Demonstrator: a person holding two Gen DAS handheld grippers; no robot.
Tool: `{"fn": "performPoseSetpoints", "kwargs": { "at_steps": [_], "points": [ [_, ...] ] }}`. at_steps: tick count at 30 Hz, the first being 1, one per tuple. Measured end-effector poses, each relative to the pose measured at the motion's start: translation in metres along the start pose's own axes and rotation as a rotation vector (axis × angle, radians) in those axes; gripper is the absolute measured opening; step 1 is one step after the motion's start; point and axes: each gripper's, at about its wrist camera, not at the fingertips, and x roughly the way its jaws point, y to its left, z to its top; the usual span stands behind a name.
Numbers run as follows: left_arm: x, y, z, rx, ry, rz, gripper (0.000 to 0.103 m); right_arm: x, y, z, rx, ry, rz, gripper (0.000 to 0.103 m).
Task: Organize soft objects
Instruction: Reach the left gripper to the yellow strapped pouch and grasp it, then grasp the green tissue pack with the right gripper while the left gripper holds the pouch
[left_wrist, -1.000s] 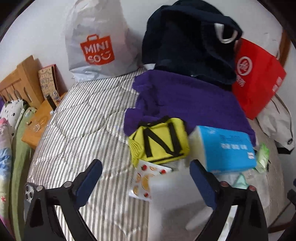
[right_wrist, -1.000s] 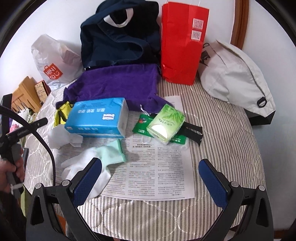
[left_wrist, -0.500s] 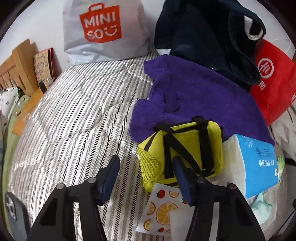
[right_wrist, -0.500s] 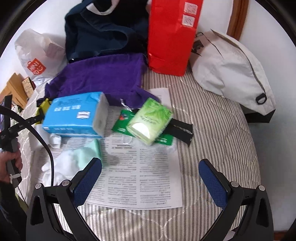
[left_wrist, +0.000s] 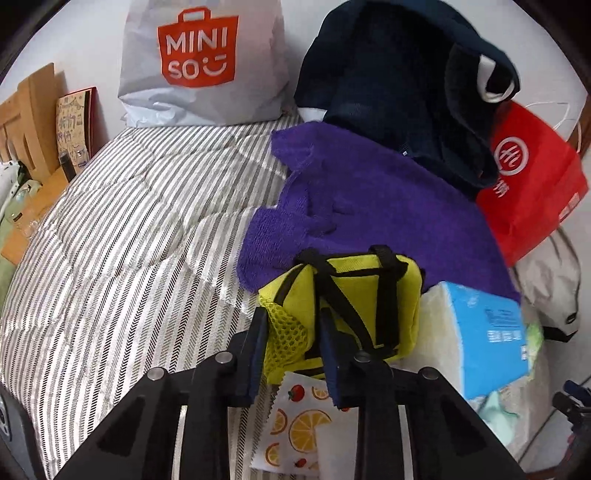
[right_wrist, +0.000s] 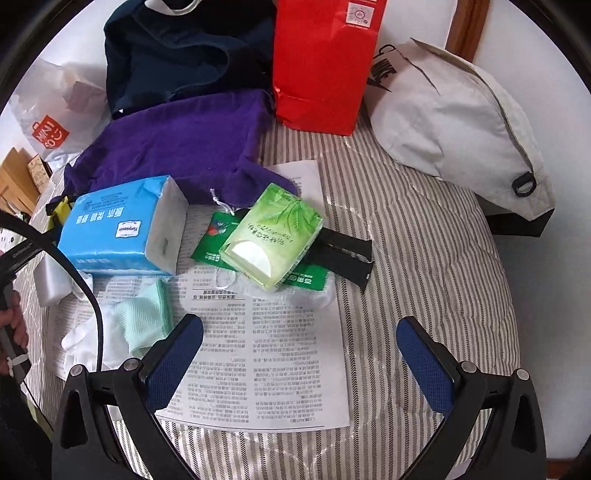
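In the left wrist view, the left gripper (left_wrist: 290, 343) has just been closing; its jaws now pinch the mesh corner of the yellow pouch (left_wrist: 354, 295), whose body lies ahead and right of them, against the purple towel (left_wrist: 369, 210) on the striped quilt (left_wrist: 122, 240). In the right wrist view, the right gripper (right_wrist: 299, 354) stands wide open and empty over the newspaper (right_wrist: 258, 350); the green tissue pack (right_wrist: 273, 236) lies straight ahead, the mint sock (right_wrist: 144, 321) just left of its jaws.
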Motion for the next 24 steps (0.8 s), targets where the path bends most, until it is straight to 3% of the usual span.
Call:
{"fn": "performPoseSetpoints", "kwargs": {
  "at_steps": [15,24],
  "points": [
    [-0.044,0.001,0.011,-0.002,-0.085,-0.059,0.021,0.003,-0.019,0.011,0.037,-0.036,0.013,0.103],
    [-0.045,-0.002,0.012,0.001,-0.093,-0.051,0.021,0.035,-0.007,0.029,0.076,-0.018,0.095,0.103]
  ]
}}
